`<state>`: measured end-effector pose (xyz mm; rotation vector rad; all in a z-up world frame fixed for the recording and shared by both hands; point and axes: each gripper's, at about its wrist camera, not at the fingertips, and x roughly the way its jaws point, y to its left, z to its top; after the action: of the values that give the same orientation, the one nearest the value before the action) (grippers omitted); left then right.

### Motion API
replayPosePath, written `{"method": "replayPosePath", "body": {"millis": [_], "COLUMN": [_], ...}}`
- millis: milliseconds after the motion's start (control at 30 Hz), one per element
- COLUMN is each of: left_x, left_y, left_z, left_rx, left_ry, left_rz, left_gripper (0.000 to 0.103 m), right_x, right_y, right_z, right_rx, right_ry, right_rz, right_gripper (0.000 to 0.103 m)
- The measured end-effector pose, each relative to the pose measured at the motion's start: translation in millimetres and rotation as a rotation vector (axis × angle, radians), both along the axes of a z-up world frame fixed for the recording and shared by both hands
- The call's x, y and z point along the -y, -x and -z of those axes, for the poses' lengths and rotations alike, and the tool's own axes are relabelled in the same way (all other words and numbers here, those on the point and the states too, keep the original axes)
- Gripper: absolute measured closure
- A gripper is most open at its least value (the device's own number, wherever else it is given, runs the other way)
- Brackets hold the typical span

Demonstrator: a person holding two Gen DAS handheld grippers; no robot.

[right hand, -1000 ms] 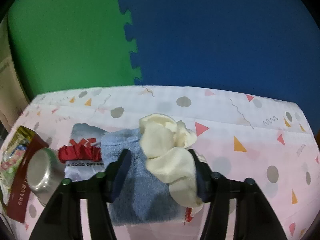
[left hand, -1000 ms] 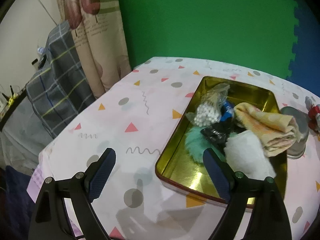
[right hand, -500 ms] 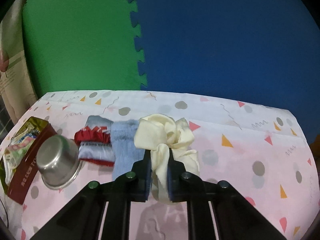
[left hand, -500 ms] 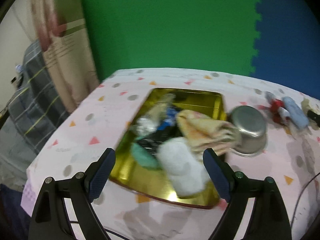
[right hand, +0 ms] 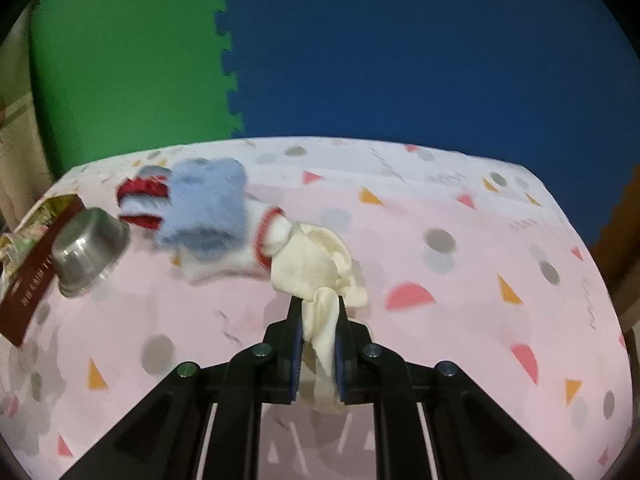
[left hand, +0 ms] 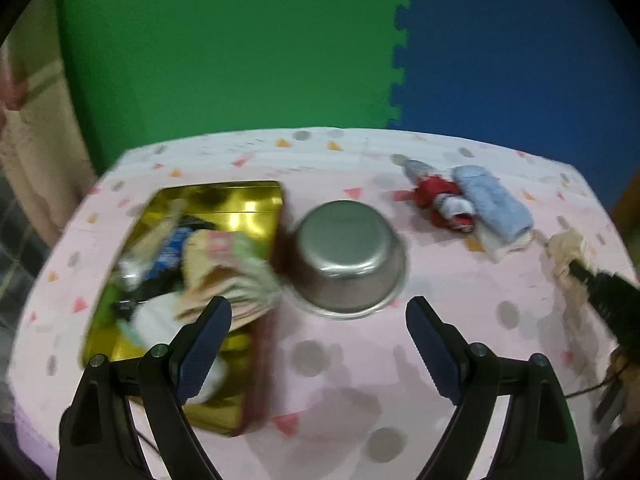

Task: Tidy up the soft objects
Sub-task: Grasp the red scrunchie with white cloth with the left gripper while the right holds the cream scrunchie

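Note:
My right gripper point(right hand: 318, 312) is shut on a cream scrunchie point(right hand: 316, 264) and holds it above the table; the scrunchie point(left hand: 566, 248) and the gripper also show at the right of the left wrist view. A folded light blue cloth point(right hand: 204, 208) lies beside a red and white cloth point(right hand: 140, 200) on a white sock with a red cuff point(right hand: 268, 236). A gold tin point(left hand: 240, 208) at the left holds several soft items, among them an orange striped towel point(left hand: 220, 272). My left gripper point(left hand: 318, 324) is open and empty, above the table in front of the steel bowl.
An upturned steel bowl point(left hand: 348, 256) stands right of the tin, also in the right wrist view point(right hand: 86, 244). The pink patterned tablecloth point(left hand: 352, 380) covers the table. Green and blue foam mats form the back wall. A curtain point(left hand: 28, 120) hangs at the far left.
My right gripper closed on the cream scrunchie and pulled it back off the blue cloth. My left gripper swung right, from the tin toward the bowl, still open.

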<state>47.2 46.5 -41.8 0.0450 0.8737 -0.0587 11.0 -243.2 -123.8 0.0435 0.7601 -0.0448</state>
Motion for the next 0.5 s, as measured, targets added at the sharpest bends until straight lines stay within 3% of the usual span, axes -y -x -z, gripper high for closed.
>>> {"method": "replayPosePath", "body": {"millis": [133, 500], "left_x": [12, 52], "left_y": [-17, -75], "left_z": [4, 8], "left_rx": [-0.054, -0.104], "left_ry": [0.066, 0.087], "left_rz": [0.011, 0.065], "left_gripper": [0.016, 0.016], "right_x": [16, 30], "right_y": [11, 6], "right_z": [11, 21], "right_rx": [-0.017, -0.058], "right_ry": [0.008, -0.069], "right_rz": [0.039, 0.056], "right_gripper": [0.090, 0.090]}}
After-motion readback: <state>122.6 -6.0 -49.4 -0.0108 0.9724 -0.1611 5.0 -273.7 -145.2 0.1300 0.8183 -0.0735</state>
